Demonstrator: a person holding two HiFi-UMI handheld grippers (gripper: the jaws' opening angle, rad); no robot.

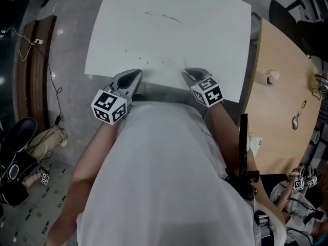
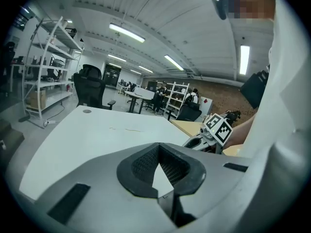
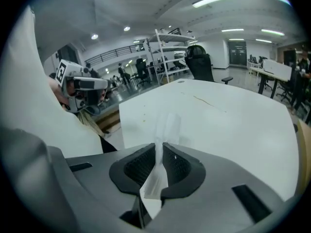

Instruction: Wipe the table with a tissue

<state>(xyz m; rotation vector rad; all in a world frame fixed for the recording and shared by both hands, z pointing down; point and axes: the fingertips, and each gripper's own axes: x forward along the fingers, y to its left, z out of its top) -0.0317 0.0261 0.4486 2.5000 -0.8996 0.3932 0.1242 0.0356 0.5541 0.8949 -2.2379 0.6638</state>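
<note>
Right gripper view: right gripper [image 3: 160, 147] jaws narrow, pinching a white tissue [image 3: 165, 125] whose long axis runs along the jaws, free end poking past the tips toward the white surface [image 3: 233, 125]. On the left gripper [image 2: 158, 147] the jaws are closed tip to tip, empty. Head view: both sit at the surface's near edge, thin dark scribble [image 1: 165, 17] toward the far side, wooden surface [image 1: 277, 111] just beside the right edge.

Seen from the head, the tissue [image 3: 163, 144] cannot be made out at the jaws of the right gripper [image 1: 188, 74]. Faint marks [image 1: 164, 16] on the bench [image 1: 210, 35] beyond the jaws are too small to tell.
</note>
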